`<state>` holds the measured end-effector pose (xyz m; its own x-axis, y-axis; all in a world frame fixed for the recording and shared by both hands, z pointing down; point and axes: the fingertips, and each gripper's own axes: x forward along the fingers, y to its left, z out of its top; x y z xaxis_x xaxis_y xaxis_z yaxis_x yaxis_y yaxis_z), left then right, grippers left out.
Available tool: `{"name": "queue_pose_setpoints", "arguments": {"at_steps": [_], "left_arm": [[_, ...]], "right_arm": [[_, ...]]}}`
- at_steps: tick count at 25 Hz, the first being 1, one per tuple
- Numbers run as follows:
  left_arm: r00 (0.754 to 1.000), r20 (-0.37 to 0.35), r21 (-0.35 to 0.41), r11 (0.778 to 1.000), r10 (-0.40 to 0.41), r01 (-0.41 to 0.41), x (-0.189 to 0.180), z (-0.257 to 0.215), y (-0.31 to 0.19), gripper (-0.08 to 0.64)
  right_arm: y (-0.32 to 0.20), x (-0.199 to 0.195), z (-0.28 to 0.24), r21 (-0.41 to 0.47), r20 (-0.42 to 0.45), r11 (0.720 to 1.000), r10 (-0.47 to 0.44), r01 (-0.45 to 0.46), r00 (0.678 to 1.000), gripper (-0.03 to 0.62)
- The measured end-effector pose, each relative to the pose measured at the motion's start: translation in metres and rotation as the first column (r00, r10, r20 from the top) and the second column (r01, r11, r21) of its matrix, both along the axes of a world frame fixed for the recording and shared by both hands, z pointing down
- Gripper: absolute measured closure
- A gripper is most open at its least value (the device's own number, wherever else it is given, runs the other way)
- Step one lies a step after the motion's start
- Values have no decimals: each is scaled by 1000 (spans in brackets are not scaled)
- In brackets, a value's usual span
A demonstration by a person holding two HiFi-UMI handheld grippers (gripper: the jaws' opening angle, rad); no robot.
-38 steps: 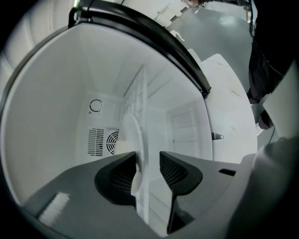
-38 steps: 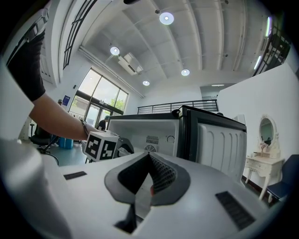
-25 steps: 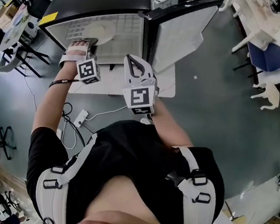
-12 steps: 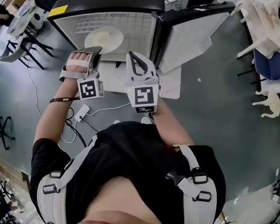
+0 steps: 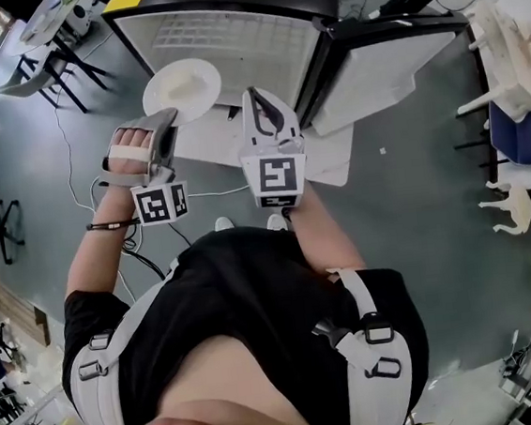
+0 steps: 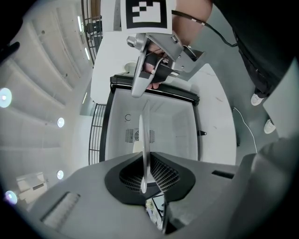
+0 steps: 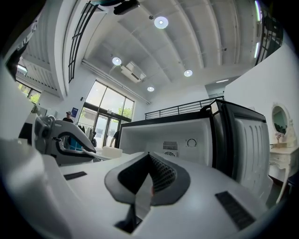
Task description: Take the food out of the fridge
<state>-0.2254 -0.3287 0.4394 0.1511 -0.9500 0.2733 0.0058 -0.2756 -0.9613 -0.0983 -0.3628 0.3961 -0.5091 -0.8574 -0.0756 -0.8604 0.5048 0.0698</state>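
A white plate point(image 5: 182, 88) with a pale piece of food on it hangs in front of the open fridge point(image 5: 229, 41), outside the compartment. My left gripper point(image 5: 169, 121) is shut on the plate's near rim. In the left gripper view the plate point(image 6: 142, 154) stands edge-on between the ribbed pads. My right gripper point(image 5: 258, 99) floats just right of the plate, level with the fridge opening, shut with nothing in it. In the right gripper view its pads point(image 7: 156, 175) meet, and the fridge's white interior point(image 7: 173, 140) is ahead.
The fridge door point(image 5: 381, 53) swings open to the right. A pale mat point(image 5: 325, 153) lies on the grey floor before the fridge. White chairs and a table point(image 5: 510, 30) stand at the right, dark chairs point(image 5: 35, 80) at the upper left.
The left gripper has drawn the plate out of the fridge, back and to the left. The right gripper has barely shifted.
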Motion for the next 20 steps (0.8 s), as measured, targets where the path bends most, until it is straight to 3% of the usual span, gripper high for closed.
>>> {"name": "queue_pose_setpoints", "arguments": {"at_steps": [8,20], "left_arm": [[999,7,-14,999,-36,36,-22,7,4,534],[999,19,2,999,-35,35,-24,8,-2,534]], "right_arm": [[-4,-11,2,-12,9,1000,-6,6,1000,586],[-10,-14,3,-21,11,1000,2,-1,1000,586]]}}
